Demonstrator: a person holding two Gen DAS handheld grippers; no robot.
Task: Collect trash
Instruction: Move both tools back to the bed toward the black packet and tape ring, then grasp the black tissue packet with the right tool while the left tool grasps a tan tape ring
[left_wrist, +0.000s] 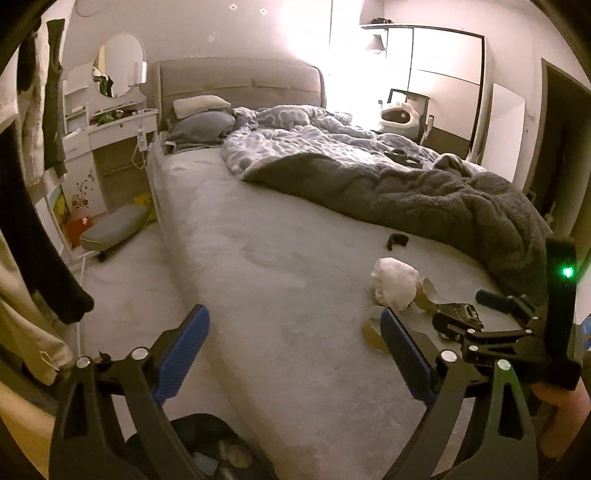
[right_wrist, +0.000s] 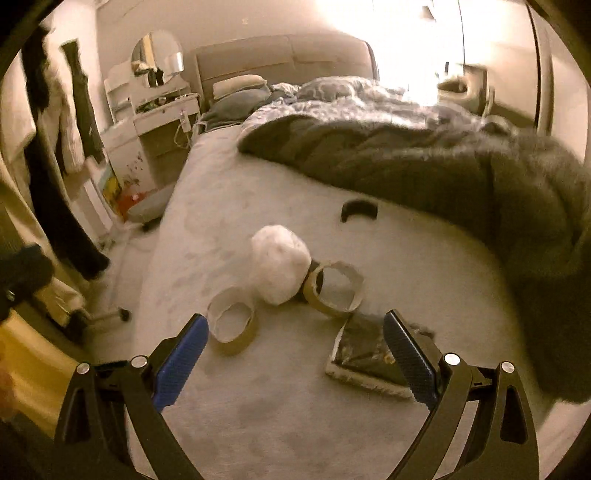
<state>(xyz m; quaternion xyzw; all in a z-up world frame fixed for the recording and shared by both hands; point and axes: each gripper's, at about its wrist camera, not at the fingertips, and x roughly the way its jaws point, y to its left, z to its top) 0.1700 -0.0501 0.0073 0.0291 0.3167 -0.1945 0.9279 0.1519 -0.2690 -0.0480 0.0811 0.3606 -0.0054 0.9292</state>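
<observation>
Trash sits on the bed (right_wrist: 258, 387): white wad (right_wrist: 279, 267), two tape rings (right_wrist: 232, 325), flat packet (right_wrist: 365, 354). My right gripper (right_wrist: 295, 354) and left gripper (left_wrist: 291, 343) gape empty; I'm approaching, next closing on one ring.

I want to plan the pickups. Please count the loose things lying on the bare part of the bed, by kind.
White crumpled wad: 1
Cardboard tape rings: 2
Flat dark packet: 1
Small black curved thing: 1
Total: 5

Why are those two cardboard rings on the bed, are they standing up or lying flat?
Lying flat. Both cardboard rings rest on the bed with their empty middles facing up.
</observation>
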